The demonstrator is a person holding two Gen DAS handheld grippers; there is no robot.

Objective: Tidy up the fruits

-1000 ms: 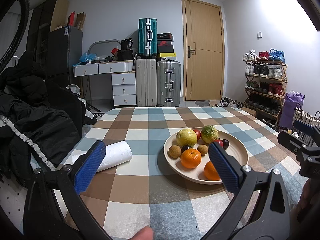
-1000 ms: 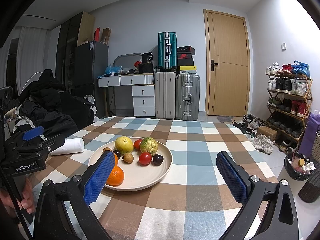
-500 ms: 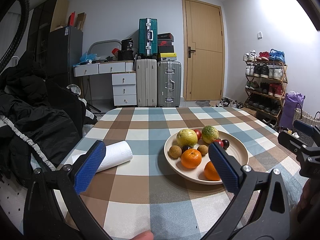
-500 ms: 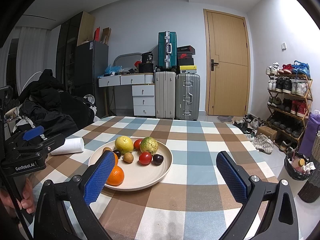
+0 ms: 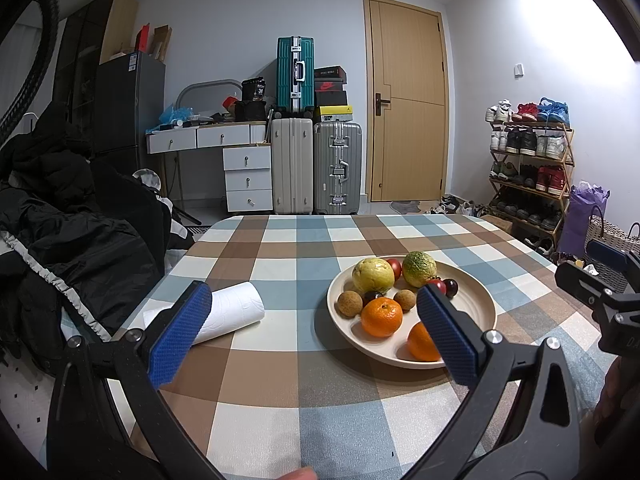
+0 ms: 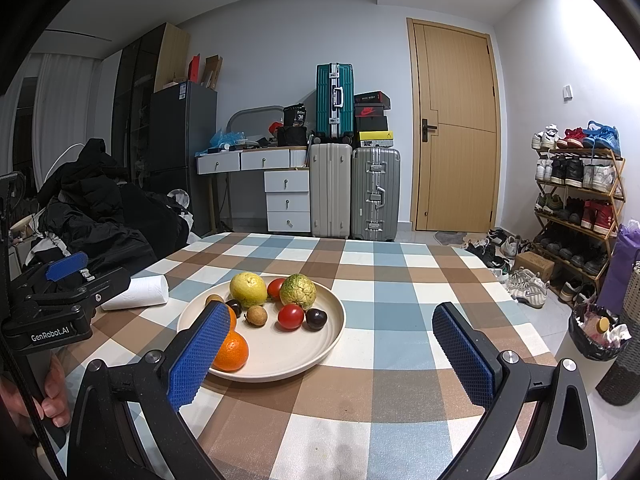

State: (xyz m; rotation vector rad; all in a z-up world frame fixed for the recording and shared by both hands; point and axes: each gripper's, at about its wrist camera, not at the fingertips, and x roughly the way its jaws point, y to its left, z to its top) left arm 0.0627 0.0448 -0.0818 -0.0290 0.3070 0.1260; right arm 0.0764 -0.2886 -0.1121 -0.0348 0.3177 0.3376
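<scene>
— Holding both claws above the checked table (image 5: 280,360), nothing gripped. What sits lower left of your frame?

— Left wrist view, left to right: my left gripper (image 5: 316,340) gapes wide, blue pads (image 5: 178,338) far apart, empty. Behind the left pad, a paper roll (image 5: 224,314) lies on its side on the cloth. Centre right, the beige plate (image 5: 478,304) carries the fruit: a brown longan (image 5: 349,303), a yellow citrus (image 5: 373,275), an orange (image 5: 381,317), a green-topped citrus (image 5: 419,269), a second orange (image 5: 422,342) partly behind my right pad.

— And the other claw?

— Right wrist view: my right gripper (image 6: 334,356) is spread just as wide, holding nothing. Its left pad overlaps the near-left rim of the plate (image 6: 332,336) and part of one orange (image 6: 232,354). Middle of the plate: a red tomato (image 6: 291,316), a dark plum (image 6: 316,319) just beside it. Right pad hangs over bare cloth.

— Fruit all on the plate?

— Every piece I can see, yes. Plate sits mid-table, roll well apart to its left.
</scene>
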